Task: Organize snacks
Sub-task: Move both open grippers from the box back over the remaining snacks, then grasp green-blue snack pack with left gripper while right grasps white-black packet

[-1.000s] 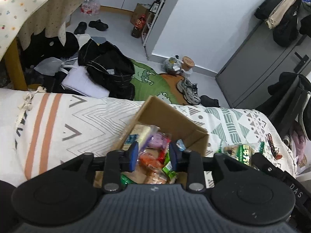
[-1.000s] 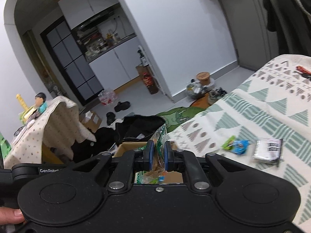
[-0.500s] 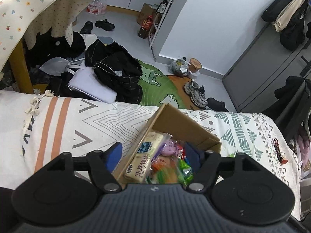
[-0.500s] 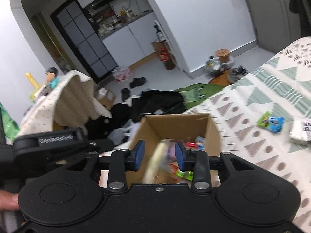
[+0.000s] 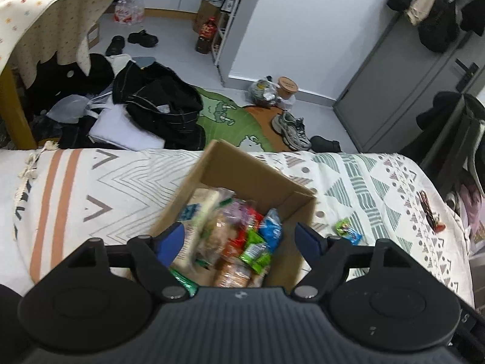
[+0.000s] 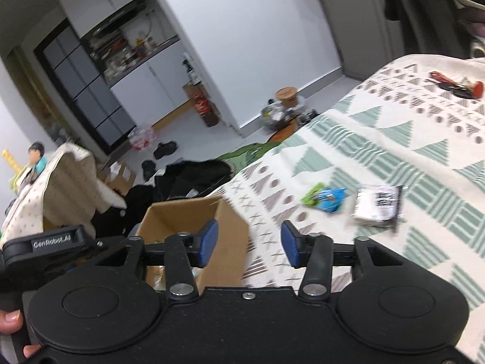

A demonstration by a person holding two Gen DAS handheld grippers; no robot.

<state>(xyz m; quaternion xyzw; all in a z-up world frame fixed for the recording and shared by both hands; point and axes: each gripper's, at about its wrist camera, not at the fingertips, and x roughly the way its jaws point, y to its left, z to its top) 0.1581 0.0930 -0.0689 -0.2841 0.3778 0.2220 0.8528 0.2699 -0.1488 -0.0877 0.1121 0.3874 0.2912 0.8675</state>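
Left tongs [image 5: 239, 238] spread wide, empty, above the brown cardboard box [image 5: 257, 179] heaped with blurred crinkly snack packets [image 5: 242, 236], sitting on the patterned bedspread [image 5: 91, 188]. Right tongs [image 6: 248, 244] also parted, holding nothing, over the box's corner. Open bedspread beyond holds a green-blue wrapper [image 6: 326, 195] beside a white-black packet [image 6: 379, 204], print unreadable.

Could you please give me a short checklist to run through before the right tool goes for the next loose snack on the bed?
1. Right tool open and empty: ok.
2. Left tool open, holding nothing: ok.
3. Green and blue snack packet lies clear on the patterned bedspread: ok.
4. White and black wrapped packet beside it, apart from it: ok.
5. Room left in the brown cardboard box: cannot tell; snacks are piled high.
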